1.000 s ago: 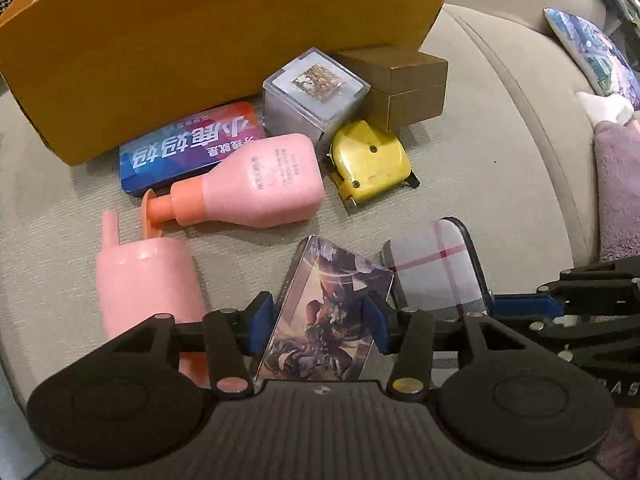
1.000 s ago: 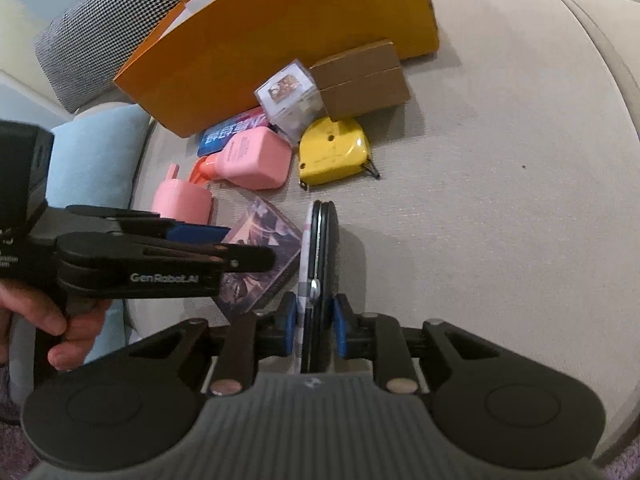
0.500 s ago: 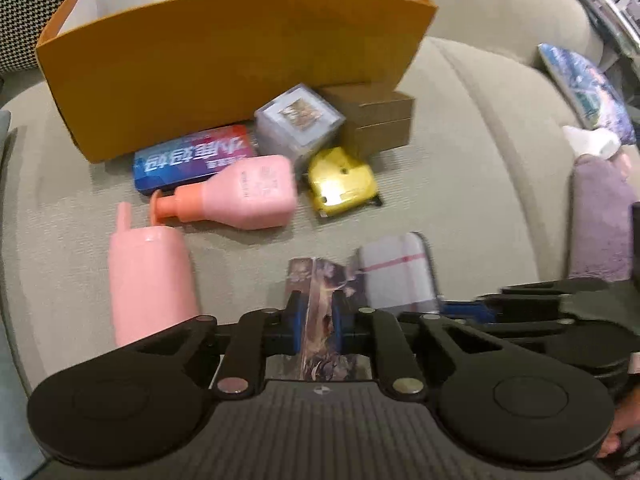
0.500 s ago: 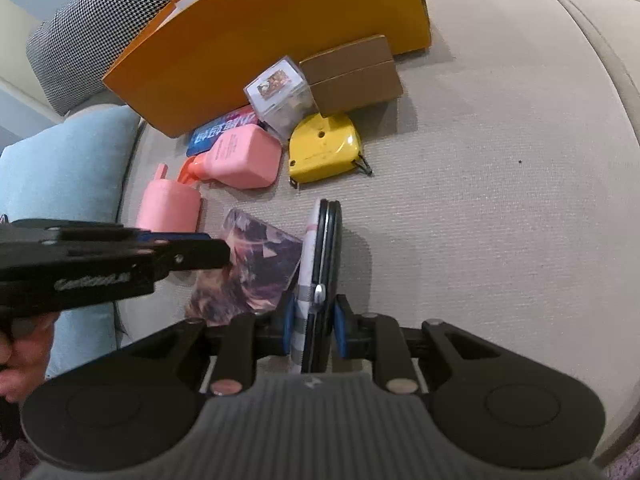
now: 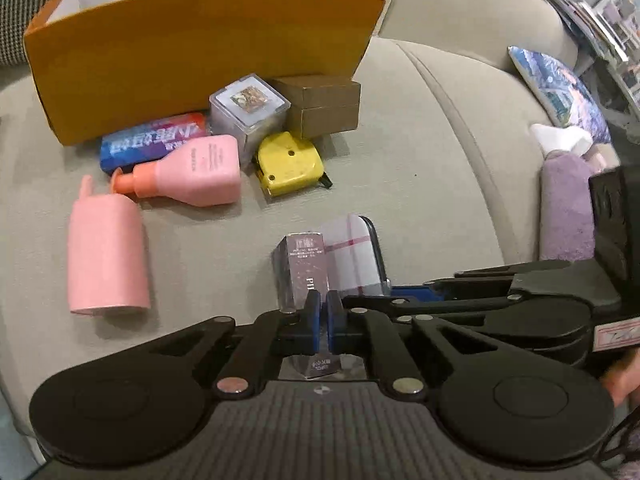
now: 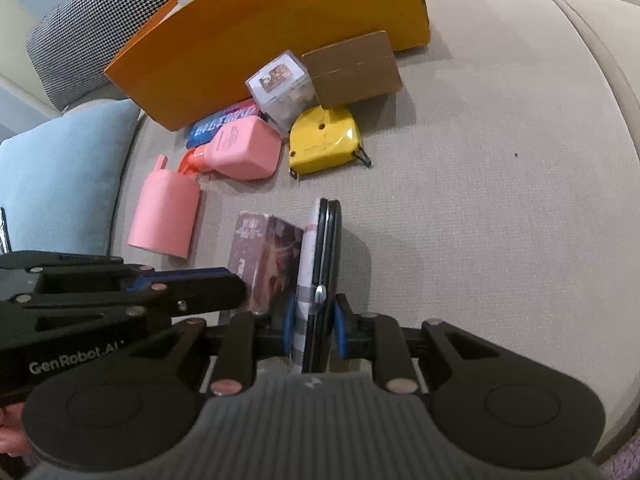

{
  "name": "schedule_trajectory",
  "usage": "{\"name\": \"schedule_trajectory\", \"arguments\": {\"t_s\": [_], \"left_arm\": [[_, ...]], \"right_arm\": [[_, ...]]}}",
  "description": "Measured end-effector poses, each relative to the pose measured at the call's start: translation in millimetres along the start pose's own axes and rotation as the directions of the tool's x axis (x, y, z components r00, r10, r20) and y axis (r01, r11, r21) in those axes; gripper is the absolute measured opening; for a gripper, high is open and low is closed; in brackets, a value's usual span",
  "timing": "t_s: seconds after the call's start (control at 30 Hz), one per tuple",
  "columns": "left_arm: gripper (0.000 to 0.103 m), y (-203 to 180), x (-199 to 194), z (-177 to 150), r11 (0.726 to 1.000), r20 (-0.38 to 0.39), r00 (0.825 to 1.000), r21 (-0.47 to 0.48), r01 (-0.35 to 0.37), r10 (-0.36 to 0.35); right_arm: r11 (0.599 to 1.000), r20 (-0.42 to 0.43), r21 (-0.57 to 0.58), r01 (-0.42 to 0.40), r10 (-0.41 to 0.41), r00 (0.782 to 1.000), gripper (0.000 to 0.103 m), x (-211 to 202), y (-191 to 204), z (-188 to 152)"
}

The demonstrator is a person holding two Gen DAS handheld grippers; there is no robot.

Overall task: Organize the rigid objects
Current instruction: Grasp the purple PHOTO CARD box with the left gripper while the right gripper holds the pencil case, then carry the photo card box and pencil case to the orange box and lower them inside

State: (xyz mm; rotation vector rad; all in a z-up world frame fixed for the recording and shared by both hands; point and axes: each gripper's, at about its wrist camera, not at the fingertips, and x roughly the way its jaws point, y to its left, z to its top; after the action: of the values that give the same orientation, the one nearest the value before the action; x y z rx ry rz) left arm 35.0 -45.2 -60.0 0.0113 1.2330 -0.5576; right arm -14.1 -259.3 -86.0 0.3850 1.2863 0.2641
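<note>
On a beige sofa cushion (image 6: 500, 160), the left gripper (image 5: 323, 322) has its jaws pressed almost together on the thin edge of a purple illustrated card box (image 5: 304, 264), which it holds tilted off the fabric. The right gripper (image 6: 311, 328) is clamped narrowly on a flat plaid-covered case (image 6: 324, 264) standing on edge just beside the box, at its 3 o'clock. Toward 12 o'clock, an orange paper bag (image 5: 192, 56) stands open, with a clear cube (image 5: 248, 110), brown cartons (image 5: 324, 106), a blue tin (image 5: 154, 140), a pink bottle (image 5: 200, 172) and a yellow tape measure (image 5: 290, 162) clustered at its foot. A pink cup (image 5: 106, 256) lies at 9 o'clock.
</note>
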Motion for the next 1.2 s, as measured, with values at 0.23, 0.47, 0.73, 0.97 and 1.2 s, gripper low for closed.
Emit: {"name": "schedule_trajectory", "arguments": {"t_s": [0.23,0.47,0.73,0.97,1.2], "left_arm": [[0.034,-13,-12,-2,0.995,0.102,0.992,0.058,-0.077,0.071],[0.042,-6,4,-1,0.996,0.050,0.995,-0.011,-0.088,0.088],[0.028,-12,25,3,0.995,-0.002,0.995,-0.017,-0.096,0.096],[0.024,-6,22,3,0.995,0.011,0.997,-0.058,-0.080,0.080],[0.024,2,-5,15,0.991,0.076,0.996,-0.130,-0.026,0.036]], "right_arm": [[1.000,0.003,-0.009,0.000,0.000,1.000,0.020,-3,0,-4],[1.000,0.002,0.015,-0.003,0.003,1.000,0.020,-4,-7,-6],[0.999,0.008,0.036,-0.028,0.027,1.000,0.021,-7,-17,-8],[0.999,0.014,0.022,-0.041,0.040,0.999,0.020,-4,-14,-2],[0.998,0.065,-0.016,-0.056,0.057,0.996,0.018,-27,-4,17]]}}
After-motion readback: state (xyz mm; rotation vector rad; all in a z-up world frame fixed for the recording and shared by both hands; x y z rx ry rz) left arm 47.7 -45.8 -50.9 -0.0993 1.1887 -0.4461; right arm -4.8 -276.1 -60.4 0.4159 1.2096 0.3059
